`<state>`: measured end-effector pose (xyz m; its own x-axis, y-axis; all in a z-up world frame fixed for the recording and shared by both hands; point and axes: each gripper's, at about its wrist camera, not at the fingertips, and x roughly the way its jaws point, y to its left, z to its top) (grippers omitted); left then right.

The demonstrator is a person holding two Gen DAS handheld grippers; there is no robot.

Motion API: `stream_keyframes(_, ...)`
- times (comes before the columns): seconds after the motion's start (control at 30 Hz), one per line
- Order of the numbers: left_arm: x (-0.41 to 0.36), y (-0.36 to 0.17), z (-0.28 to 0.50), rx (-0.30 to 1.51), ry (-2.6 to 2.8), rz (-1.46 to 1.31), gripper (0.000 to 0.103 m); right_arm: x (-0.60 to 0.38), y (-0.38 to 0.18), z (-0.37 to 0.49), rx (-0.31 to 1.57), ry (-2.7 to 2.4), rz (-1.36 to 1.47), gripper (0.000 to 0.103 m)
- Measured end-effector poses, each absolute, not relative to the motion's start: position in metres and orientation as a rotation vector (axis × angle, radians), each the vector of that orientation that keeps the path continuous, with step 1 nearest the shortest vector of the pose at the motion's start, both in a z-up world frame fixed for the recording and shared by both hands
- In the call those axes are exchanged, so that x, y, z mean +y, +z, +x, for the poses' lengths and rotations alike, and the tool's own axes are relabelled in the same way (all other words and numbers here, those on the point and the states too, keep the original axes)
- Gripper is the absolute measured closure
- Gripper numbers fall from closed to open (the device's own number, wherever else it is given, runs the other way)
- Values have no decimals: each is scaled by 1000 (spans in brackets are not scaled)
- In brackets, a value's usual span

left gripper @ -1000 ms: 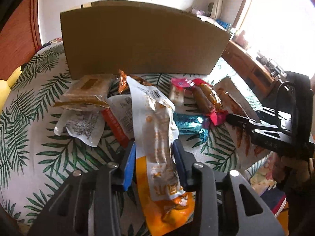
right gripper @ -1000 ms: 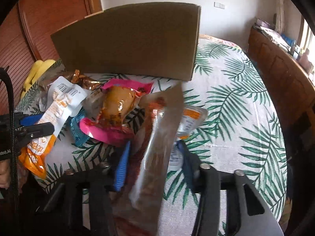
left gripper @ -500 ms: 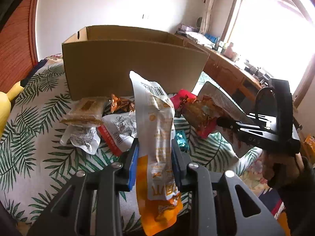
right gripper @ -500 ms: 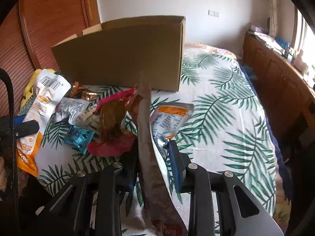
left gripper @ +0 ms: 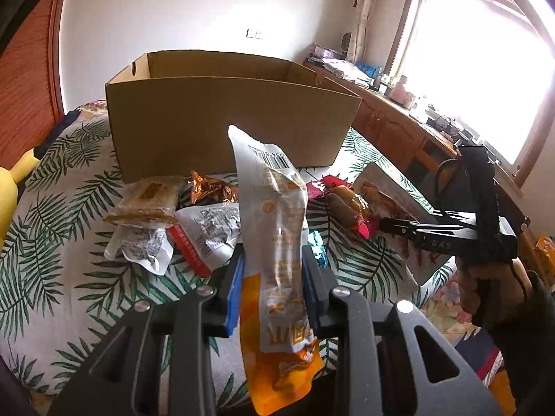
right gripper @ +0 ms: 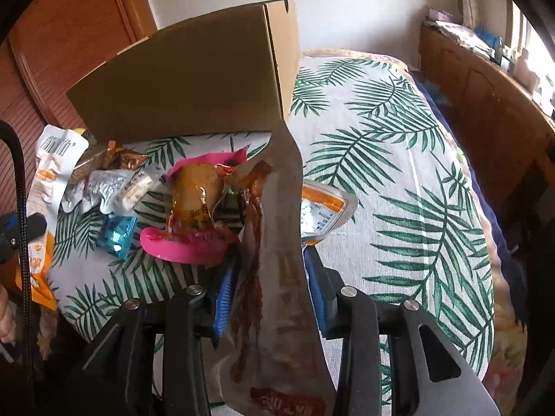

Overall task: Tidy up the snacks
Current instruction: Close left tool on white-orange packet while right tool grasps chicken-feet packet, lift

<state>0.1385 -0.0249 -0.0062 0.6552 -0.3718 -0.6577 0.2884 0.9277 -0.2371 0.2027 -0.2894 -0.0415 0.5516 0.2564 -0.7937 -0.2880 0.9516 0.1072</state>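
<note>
The cardboard box [left gripper: 222, 121] shows only its upper inner walls; its floor is hidden behind the near wall. The orange-and-white packet [left gripper: 277, 277] runs behind the gripper body at its lower end. In the right wrist view the silver pouch [right gripper: 281, 277] is cut off by the bottom edge, and its print is unreadable.

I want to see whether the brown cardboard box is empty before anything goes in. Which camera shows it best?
The left wrist view: the brown cardboard box shows its open top and inner walls there, though not its floor. The right wrist view shows only the outer walls and one corner, nothing inside.
</note>
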Motion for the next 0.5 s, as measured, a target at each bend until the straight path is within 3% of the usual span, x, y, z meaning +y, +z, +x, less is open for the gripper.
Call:
stream_keyframes(0.07,-24,-8,140,775,-375,-121,76,-288,-41,199,929,316,-53,61)
stream_keyframes(0.27,-26,-10,139,775,-383,-115,76,-293,-40,190,936,314,-82,55)
stream_keyframes(0.4,-26,-10,139,774,-387,-116,76,-298,-40,179,948,307,-111,56)
stream_keyframes(0.5,-26,-12,140,777,-389,-115,75,-299,-35,170,935,304,-135,65)
